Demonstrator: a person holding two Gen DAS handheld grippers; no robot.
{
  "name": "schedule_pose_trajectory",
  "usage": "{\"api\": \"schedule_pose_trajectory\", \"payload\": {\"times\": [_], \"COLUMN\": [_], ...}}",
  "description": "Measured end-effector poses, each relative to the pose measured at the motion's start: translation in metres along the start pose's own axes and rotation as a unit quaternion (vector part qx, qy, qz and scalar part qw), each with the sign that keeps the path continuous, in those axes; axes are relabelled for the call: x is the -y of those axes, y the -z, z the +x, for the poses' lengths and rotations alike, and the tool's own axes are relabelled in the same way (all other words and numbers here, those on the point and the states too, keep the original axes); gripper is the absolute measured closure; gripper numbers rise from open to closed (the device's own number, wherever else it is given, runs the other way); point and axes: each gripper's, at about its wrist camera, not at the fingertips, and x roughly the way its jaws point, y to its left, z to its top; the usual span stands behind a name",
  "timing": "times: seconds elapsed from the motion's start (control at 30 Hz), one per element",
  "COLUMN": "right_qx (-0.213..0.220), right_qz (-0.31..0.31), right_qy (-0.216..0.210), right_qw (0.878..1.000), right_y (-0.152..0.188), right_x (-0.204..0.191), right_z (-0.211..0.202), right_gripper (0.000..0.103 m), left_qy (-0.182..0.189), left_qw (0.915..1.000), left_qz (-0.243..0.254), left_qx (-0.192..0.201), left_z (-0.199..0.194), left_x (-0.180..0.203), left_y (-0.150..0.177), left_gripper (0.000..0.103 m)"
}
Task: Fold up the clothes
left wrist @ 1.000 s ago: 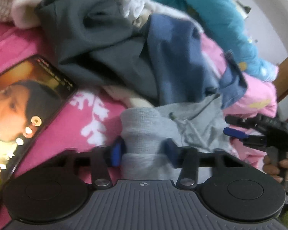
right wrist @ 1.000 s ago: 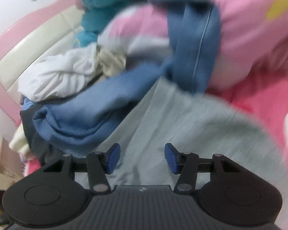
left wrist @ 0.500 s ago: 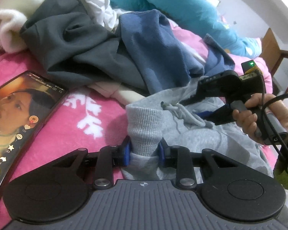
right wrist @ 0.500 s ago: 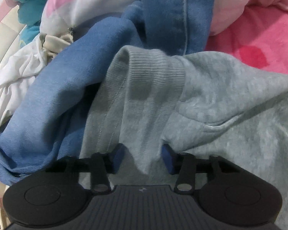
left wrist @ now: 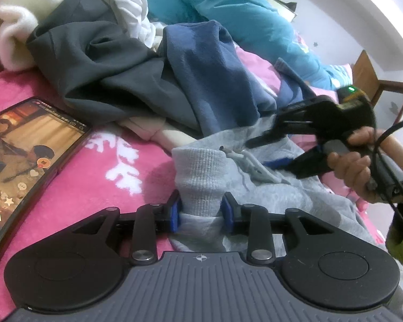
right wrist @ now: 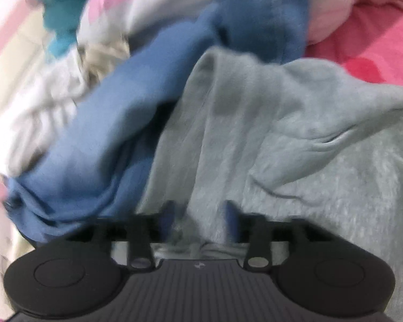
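A light grey sweatshirt (left wrist: 282, 196) lies crumpled on the pink blanket (left wrist: 94, 187). My left gripper (left wrist: 201, 212) pinches its ribbed cuff (left wrist: 198, 171) between the blue pads, and the jaws are easing open. A grey drawstring (left wrist: 252, 166) lies just past the cuff. A hand (left wrist: 349, 166) holds my right gripper (left wrist: 258, 153) tilted down over the same garment. In the blurred right wrist view, grey sweatshirt fabric (right wrist: 295, 134) bunches between the right gripper (right wrist: 198, 214), whose jaws are opening.
A phone (left wrist: 27, 155) with a lit screen lies on the blanket at the left. Behind the sweatshirt are a dark grey garment (left wrist: 102, 72), a blue garment (left wrist: 209, 80), white clothes (left wrist: 126, 8) and teal bedding (left wrist: 241, 18). Wooden furniture (left wrist: 368, 75) stands far right.
My left jaws narrowed onto the grey cuff, and the view rolled a little. The right gripper came in from the right and sank onto the grey sweatshirt, closing on a fold and then widening.
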Motion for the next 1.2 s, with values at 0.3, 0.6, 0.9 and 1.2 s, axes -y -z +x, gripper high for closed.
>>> {"api": "schedule_pose_trajectory", "payload": {"times": [0.3, 0.6, 0.9, 1.2], "right_qx": [-0.053, 0.048, 0.139, 0.137], "right_qz": [-0.057, -0.038, -0.001, -0.002], "right_qy": [0.091, 0.035, -0.066, -0.081], "right_qw": [0.993, 0.998, 0.988, 0.987], "right_y": [-0.010, 0.013, 0.028, 0.005], "right_x": [-0.035, -0.022, -0.001, -0.015], "right_z": [0.035, -0.001, -0.039, -0.017], "right_gripper": [0.052, 0.082, 0.083, 0.083], "left_qy": [0.000, 0.003, 0.005, -0.004], "left_qw": [0.9999, 0.9999, 0.9997, 0.9991], "left_qz": [0.015, 0.011, -0.006, -0.023], "left_qx": [0.004, 0.008, 0.025, 0.036], "left_z": [0.000, 0.000, -0.003, -0.006], "left_x": [0.005, 0.003, -0.002, -0.006], "left_y": [0.003, 0.004, 0.006, 0.004], "left_gripper": [0.067, 0.067, 0.068, 0.069]}}
